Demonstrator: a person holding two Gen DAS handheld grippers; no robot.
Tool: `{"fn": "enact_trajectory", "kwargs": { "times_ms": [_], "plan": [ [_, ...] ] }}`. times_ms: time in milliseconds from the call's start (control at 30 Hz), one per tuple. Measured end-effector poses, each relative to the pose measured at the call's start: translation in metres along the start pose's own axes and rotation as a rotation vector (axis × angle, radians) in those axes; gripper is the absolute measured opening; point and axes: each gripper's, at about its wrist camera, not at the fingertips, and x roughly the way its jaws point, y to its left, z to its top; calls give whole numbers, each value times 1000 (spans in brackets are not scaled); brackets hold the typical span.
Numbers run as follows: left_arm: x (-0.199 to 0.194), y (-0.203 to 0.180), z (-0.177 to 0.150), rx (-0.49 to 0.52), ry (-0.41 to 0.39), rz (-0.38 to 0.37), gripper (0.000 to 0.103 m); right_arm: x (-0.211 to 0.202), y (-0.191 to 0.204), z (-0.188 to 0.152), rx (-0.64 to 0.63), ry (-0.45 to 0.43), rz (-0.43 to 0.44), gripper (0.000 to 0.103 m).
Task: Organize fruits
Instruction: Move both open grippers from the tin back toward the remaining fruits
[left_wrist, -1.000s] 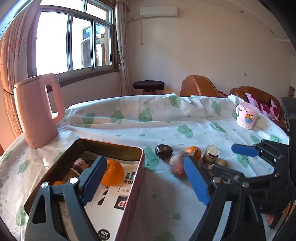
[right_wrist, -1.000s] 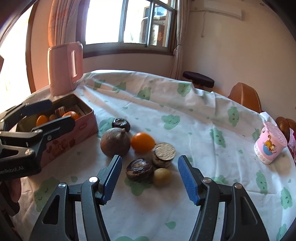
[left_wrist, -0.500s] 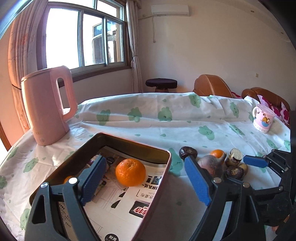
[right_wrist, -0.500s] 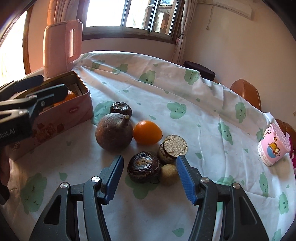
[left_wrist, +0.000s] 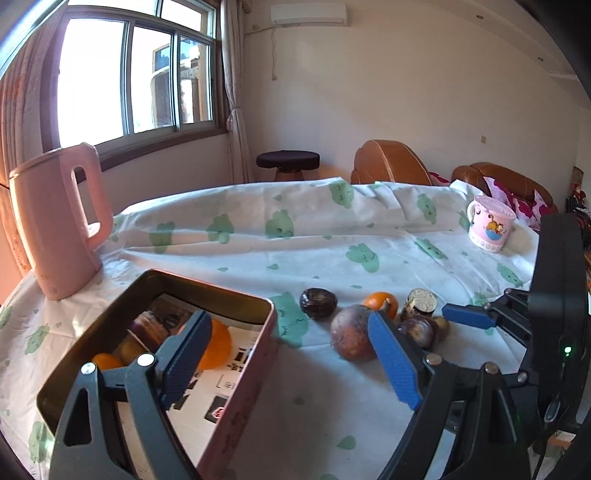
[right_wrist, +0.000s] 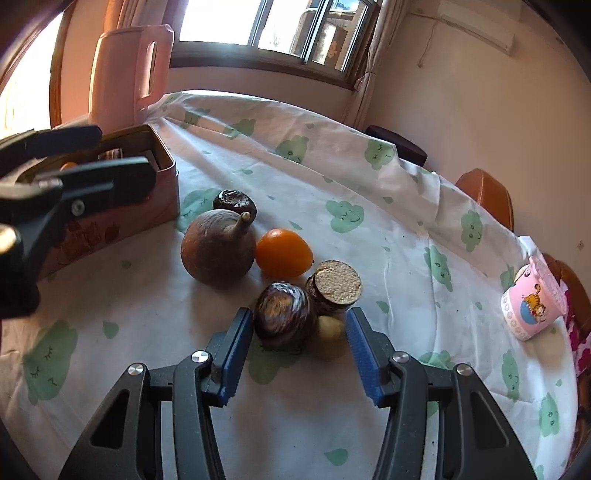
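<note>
My right gripper (right_wrist: 299, 354) points down at a cluster of fruit on the tablecloth. Its jaws are closing around a shiny dark fruit (right_wrist: 284, 314) and a small yellowish fruit (right_wrist: 330, 336), with the pads close beside them and not pressing. Behind these lie a cut dark piece with a tan top (right_wrist: 338, 282), an orange fruit (right_wrist: 282, 253), a big brown fruit with a stem (right_wrist: 218, 247) and a wrinkled dark fruit (right_wrist: 234, 203). My left gripper (left_wrist: 288, 358) hangs open and empty over the pink tin (left_wrist: 271, 325), which holds an orange (left_wrist: 218, 347) and other fruit.
A pink kettle (left_wrist: 55, 221) stands at the table's far left behind the tin. A pink mug (left_wrist: 489, 225) sits near the right edge. A dark stool (left_wrist: 288, 162) and brown chairs (left_wrist: 388, 162) stand beyond the table.
My right gripper has come lower and closer to the fruit cluster, and its jaws have narrowed around the shiny dark fruit and the yellowish one. The left gripper stays open over the tin.
</note>
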Motion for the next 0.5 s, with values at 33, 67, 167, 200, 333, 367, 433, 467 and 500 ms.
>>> {"fn": "enact_trajectory", "kwargs": {
  "times_ms": [33,67,167,200,333,367,433,467,500],
  "plan": [
    [2,-2,0,1,7,-6,89,-1,2,-1,-6,0,-5,47],
    [5,-3,-1,3,14,-9,88,-2,3,-1,-14,0,-11,44],
    [10,-6,-2,10,34,-30,88,-5,3,-3,-15,-10,-11,38],
    [11,-8,-3,12,39,-36,86,-6,2,-3,-8,-13,-5,37],
    [14,-14,-4,34,53,-51,82,-7,-2,-1,21,-22,28,36],
    [14,-15,-4,36,57,-57,78,-9,-6,-1,44,-28,51,36],
    [15,-19,-4,43,62,-77,78,-14,-16,-1,104,-47,89,36],
    [15,-21,-4,51,64,-81,78,-17,-21,-2,127,-59,95,37],
    [17,-25,-4,66,73,-89,78,-22,-25,-2,143,-71,90,37]
  ]
}}
